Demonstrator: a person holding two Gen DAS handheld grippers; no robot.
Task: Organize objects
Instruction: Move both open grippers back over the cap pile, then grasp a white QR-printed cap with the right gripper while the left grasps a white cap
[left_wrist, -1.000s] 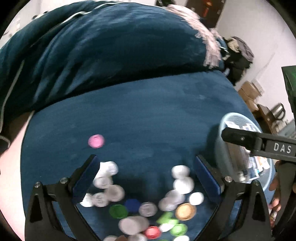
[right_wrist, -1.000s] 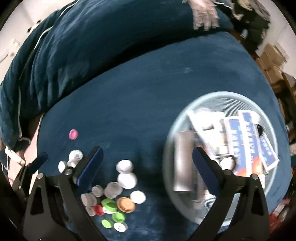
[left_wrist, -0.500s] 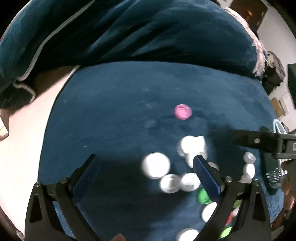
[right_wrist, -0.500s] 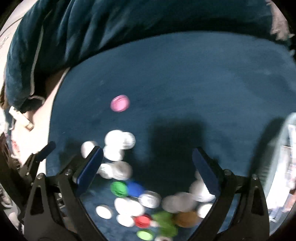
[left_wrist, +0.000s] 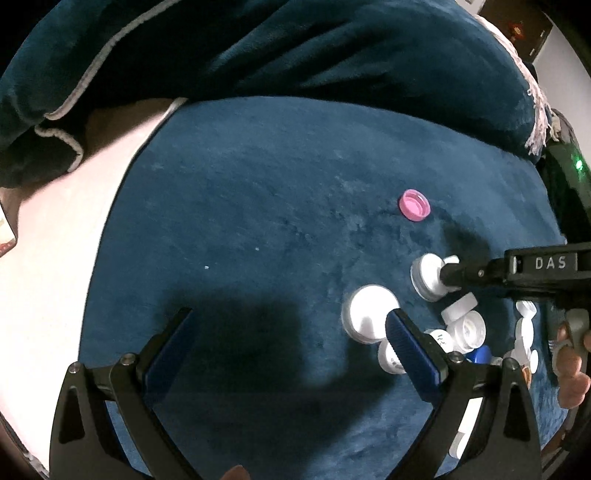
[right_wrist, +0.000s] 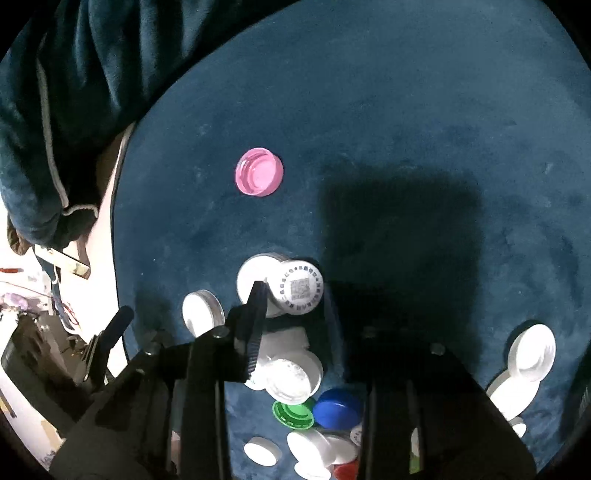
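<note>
Several bottle caps, mostly white, lie in a loose pile on a dark blue plush cushion (left_wrist: 258, 206). A pink cap (left_wrist: 414, 205) lies apart, also in the right wrist view (right_wrist: 259, 171). My left gripper (left_wrist: 288, 328) is open and empty over bare cushion; its right finger sits beside a large white cap (left_wrist: 369, 312). My right gripper (right_wrist: 291, 291) is closed around a white cap with a QR code (right_wrist: 300, 289); in the left wrist view its tip (left_wrist: 448, 275) touches a white cap (left_wrist: 428, 276). Green (right_wrist: 293, 413) and blue (right_wrist: 337, 408) caps lie below.
A dark blue blanket (left_wrist: 295, 48) is heaped behind the cushion. A pale surface (left_wrist: 48, 236) lies left of the cushion's edge. More white caps (right_wrist: 532, 354) lie at the right edge of the right wrist view. Cluttered items (right_wrist: 22, 302) show far left.
Both grippers have swung left, away from the basket, which is out of view. The right gripper went from open to closed around the QR-code cap. The left gripper stays open.
</note>
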